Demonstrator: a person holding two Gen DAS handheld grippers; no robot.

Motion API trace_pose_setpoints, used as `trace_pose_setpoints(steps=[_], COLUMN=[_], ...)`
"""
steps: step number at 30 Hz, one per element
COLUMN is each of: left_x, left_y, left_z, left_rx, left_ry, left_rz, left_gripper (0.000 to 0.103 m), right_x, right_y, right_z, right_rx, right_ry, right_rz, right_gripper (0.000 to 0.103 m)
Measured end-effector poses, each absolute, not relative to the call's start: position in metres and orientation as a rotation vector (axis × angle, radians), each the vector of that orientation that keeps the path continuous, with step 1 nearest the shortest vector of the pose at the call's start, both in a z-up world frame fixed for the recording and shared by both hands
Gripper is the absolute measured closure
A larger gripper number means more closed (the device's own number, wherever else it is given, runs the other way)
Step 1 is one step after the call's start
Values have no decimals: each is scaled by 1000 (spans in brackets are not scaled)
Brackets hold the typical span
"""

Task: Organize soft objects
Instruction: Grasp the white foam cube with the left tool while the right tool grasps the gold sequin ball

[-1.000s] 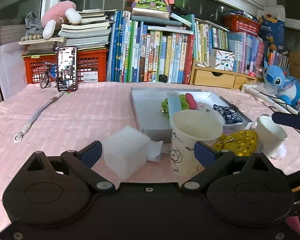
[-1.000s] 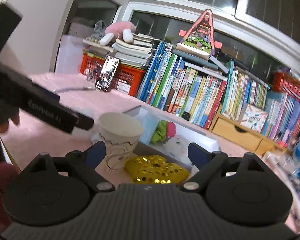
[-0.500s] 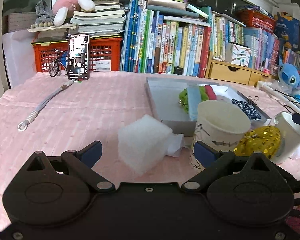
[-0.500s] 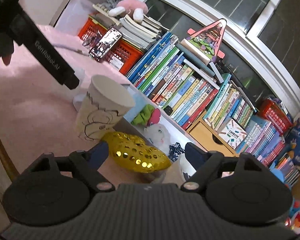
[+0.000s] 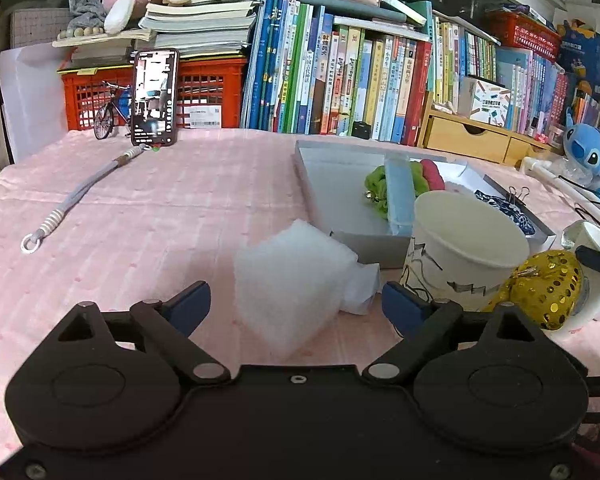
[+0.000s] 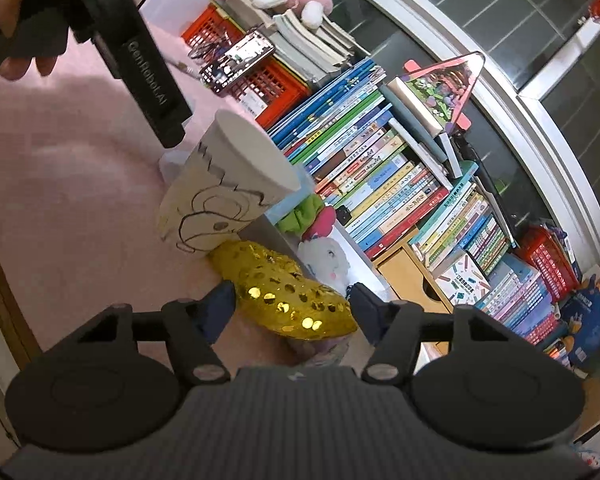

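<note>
The left gripper [image 5: 296, 306] has its jaws wide but closing, with the white foam block [image 5: 294, 284] between the blue pads and neither pad pressing on it yet; the block sits in the gap, so a squeeze looks set to catch its two sides. The block lies on the pink tablecloth [image 5: 160, 216] just beside the near wall of the grey tray [image 5: 320, 184], with a scrap of white wrapping trailing from it toward the paper cup [image 5: 466, 256].

The right gripper [image 6: 292, 306] is rolled over, its jaws also closing, with the gold sequinned pouch [image 6: 288, 296] between them and no clear contact yet; the tilt probably matches the way the pouch slopes. The pouch rests by the cup's foot, near the tray's front corner. In the tray lie a green scrunchie [image 5: 374, 190], a red one [image 5: 432, 174] and a white plush [image 6: 326, 258], so the tray seems the collecting place for both pieces
</note>
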State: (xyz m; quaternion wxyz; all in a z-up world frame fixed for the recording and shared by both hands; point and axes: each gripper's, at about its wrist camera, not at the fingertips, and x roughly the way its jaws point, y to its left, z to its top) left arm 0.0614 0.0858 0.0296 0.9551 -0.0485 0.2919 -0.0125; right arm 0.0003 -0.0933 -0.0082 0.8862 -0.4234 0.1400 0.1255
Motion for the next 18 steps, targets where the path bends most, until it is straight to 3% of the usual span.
trace_pose_setpoints(steps=[9, 12, 14, 18], left_x=[67, 69, 70, 70], left_y=[87, 88, 90, 91], left_z=[28, 28, 29, 33], left_rx=[-119, -112, -123, -115], left_ry=[608, 619, 627, 629], left_rz=[-37, -19, -25, -25], left_gripper=[32, 43, 44, 46], right_x=[9, 13, 15, 17], right_y=[-89, -88, -88, -85], right_z=[-12, -12, -13, -15], right_rx=[-916, -913, -917, -923], right_ry=[297, 298, 303, 315], right_rz=[268, 276, 282, 303], right_gripper=[31, 33, 35, 53])
